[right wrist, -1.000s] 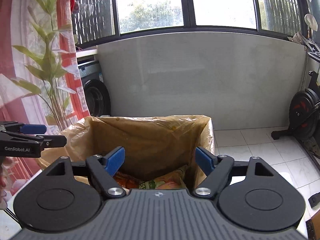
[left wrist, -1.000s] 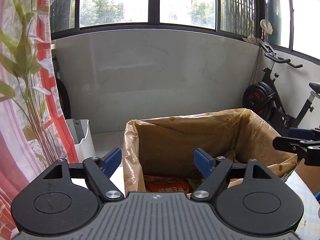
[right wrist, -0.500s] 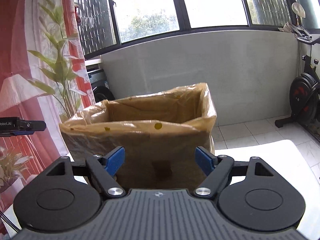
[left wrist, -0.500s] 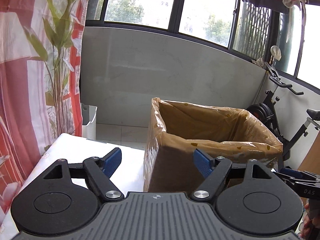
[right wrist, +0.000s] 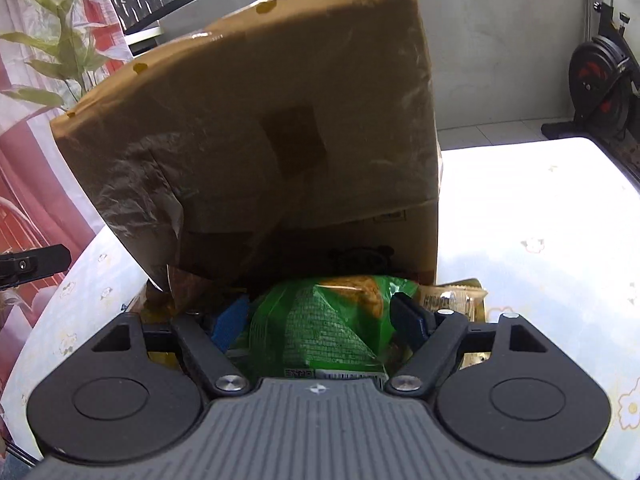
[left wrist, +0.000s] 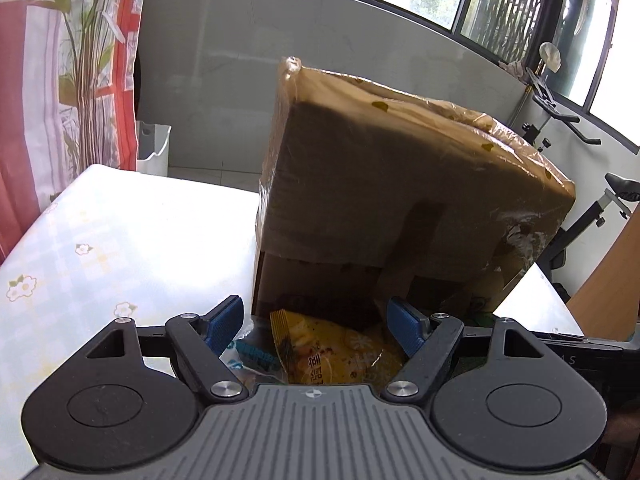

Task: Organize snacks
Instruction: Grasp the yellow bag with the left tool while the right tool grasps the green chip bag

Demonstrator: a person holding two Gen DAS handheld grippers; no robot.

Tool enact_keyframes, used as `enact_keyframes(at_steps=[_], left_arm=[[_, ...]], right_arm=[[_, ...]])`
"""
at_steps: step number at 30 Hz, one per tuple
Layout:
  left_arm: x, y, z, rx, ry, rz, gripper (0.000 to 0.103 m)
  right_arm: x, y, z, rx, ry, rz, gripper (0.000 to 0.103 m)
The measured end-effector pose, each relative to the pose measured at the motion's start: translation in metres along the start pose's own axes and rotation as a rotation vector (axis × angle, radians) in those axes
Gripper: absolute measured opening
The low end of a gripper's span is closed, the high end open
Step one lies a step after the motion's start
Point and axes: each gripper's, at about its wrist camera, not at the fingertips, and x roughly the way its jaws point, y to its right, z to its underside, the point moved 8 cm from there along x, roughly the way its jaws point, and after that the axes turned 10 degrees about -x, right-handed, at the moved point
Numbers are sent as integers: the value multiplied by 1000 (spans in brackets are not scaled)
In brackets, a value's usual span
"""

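Both tools spread, bags between the jaws

I had the left tool (left wrist: 316, 326) over a yellow bag (left wrist: 332, 354) and the right tool (right wrist: 316, 322) over a green bag (right wrist: 316, 328); the box (left wrist: 400, 184) stood at twelve o'clock on the desk (left wrist: 120, 240). Picking seemed the step; closing comes next.

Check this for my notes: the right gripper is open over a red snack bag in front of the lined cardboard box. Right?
Not quite: the snack bag between the right gripper's open jaws is green, not red, as the right wrist view shows. It does lie in front of the lined cardboard box.

We see our left gripper (left wrist: 316, 330) spread over a yellow snack packet (left wrist: 336, 354), perhaps untouched, before the lined cardboard box (left wrist: 400, 184).
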Motion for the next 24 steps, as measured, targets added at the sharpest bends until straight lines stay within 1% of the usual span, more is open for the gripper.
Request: enact_keyframes(at_steps=[3,9,14,16,19,20,21,22,23,24], left_arm=[[14,-4,10,-28,-39,6,80],[34,-9,28,-68,-114,10,81],[43,-10,37,-106,-147,53,81],[48,-11,40,-125,-162,72,83],[54,-14,46,-167,-183,103,82],[54,-11,49,-174,-186,117,78],[53,-9,49,-170,-180,130,71],[50,-7,49,-150,-171,120,69],[48,-5,49,-128,-164,115,64],[46,-3,48,-117,-160,114,62]], right_arm=[[0,3,8,42,-5,-28,82],[-2,11,17,99,-11,-66,83],[-3,13,21,121,-11,-96,85],[-6,14,24,121,-6,-100,85],[-8,14,24,117,2,-102,83],[-8,15,23,117,4,-104,82],[-9,15,23,117,5,-106,81],[-9,14,23,115,6,-107,79],[-8,11,22,110,6,-111,78],[-9,10,21,106,8,-116,77]])
